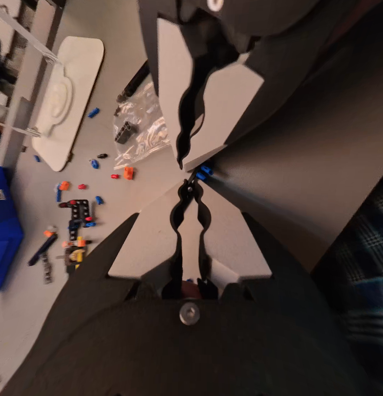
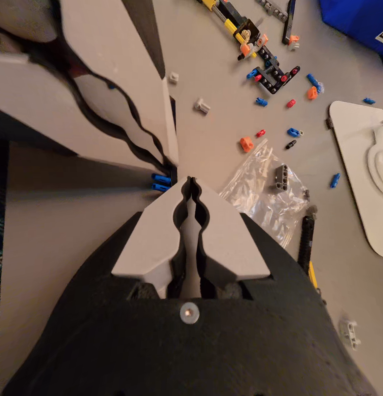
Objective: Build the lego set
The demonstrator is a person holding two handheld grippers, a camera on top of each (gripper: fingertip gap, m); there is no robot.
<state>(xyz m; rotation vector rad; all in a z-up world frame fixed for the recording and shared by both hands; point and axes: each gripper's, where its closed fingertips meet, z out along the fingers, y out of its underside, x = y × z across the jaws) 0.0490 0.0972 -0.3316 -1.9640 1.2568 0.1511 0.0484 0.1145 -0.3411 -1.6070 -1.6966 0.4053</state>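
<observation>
Step in hand: a small black beam (image 2: 173,174) carrying two blue pins (image 2: 161,182) is judged to be mid-assembly, held between the two tongs above the table (image 2: 207,53).
Left gripper (image 1: 190,186): seen at frame centre of the left wrist view, its fingers are pressed together on the thin black beam (image 1: 192,179); the grip is at the very tips.
Right gripper (image 2: 191,179): its jaws are drawn together at the tips in the right wrist view; whether anything is pinched between them cannot be told.
Pose: the two tools meet tip to tip at mid-frame, the left gripper (image 2: 168,166) entering the right wrist view from the upper left, the right gripper (image 1: 183,165) entering the left wrist view from the top.
Blue pins (image 1: 204,173): they project sideways from the beam, just beside both sets of tips.
Doing it well: the beam is best kept steady by one tool while the pins are pressed straight along their axis; a slanted push is likely to twist the piece out of the shallow tip grip.
Partial build (image 2: 272,72): a black frame with red, blue and orange pieces lies at the upper right of the right wrist view, well apart from the grippers.
Loose parts: a clear plastic bag (image 2: 265,199) with a grey beam (image 2: 281,177) on it lies right of centre; scattered pins lie between it and the build.
Blue bin (image 1: 4,225): at the left edge of the left wrist view.
</observation>
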